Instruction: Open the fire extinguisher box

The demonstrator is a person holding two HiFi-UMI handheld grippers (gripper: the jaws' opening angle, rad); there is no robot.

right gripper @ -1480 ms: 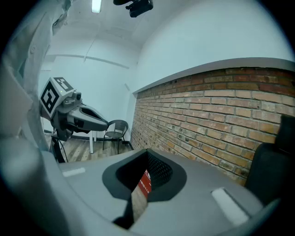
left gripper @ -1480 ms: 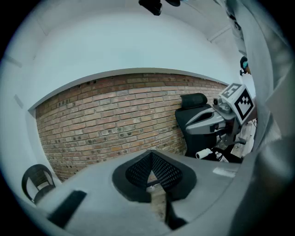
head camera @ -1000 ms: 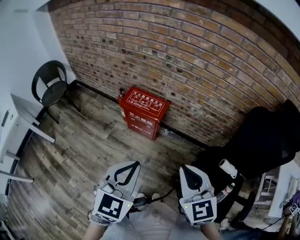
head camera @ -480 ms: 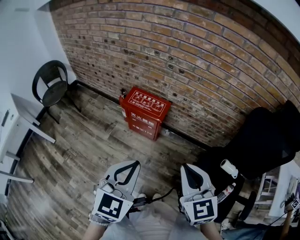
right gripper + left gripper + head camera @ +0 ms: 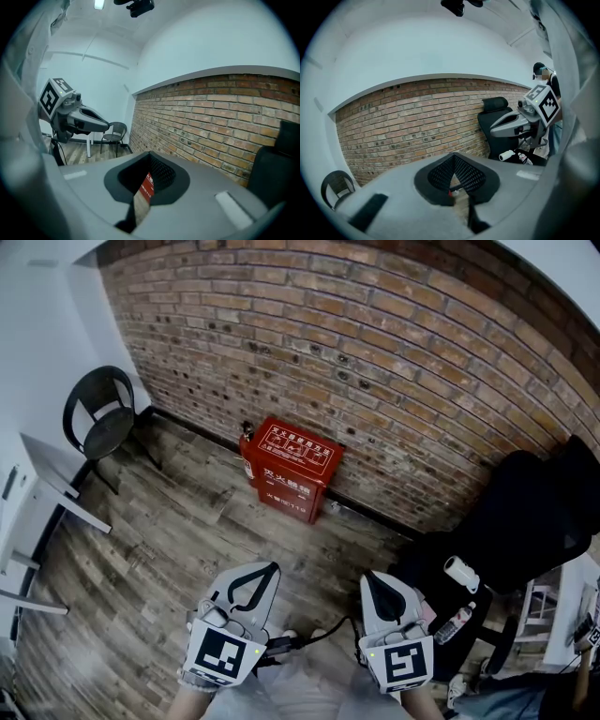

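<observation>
The grey left gripper (image 5: pixel 264 575) and grey right gripper (image 5: pixel 374 582) were held low and near, jaws pressed together on nothing, seemingly because the approach was unfinished. Well ahead, the red rectangular fire extinguisher box (image 5: pixel 292 465) stood closed on the wood floor (image 5: pixel 178 521) against the brick wall (image 5: pixel 394 362).

Fire extinguisher box (image 5: pixel 292 465) is showing red painted metal by the look of it, smooth, slightly glossy. Brick wall (image 5: pixel 403 352) behind it is looking rough and matt, mortar lines recessed. Floor (image 5: pixel 159 549) is showing wood-look planks, grainy, weathered, low sheen. Round-backed chair (image 5: pixel 98 418) is reading as black matt plastic. Office chair (image 5: pixel 530 512) is looking like black cloth, matt. Left gripper (image 5: pixel 258 579) and right gripper (image 5: pixel 382 594) are showing smooth grey matt plastic shells; fingers (image 5: pixel 466 171) are carrying black pads with a fine mesh texture. Side wall (image 5: pixel 47 324) is looking smooth, white, painted.
</observation>
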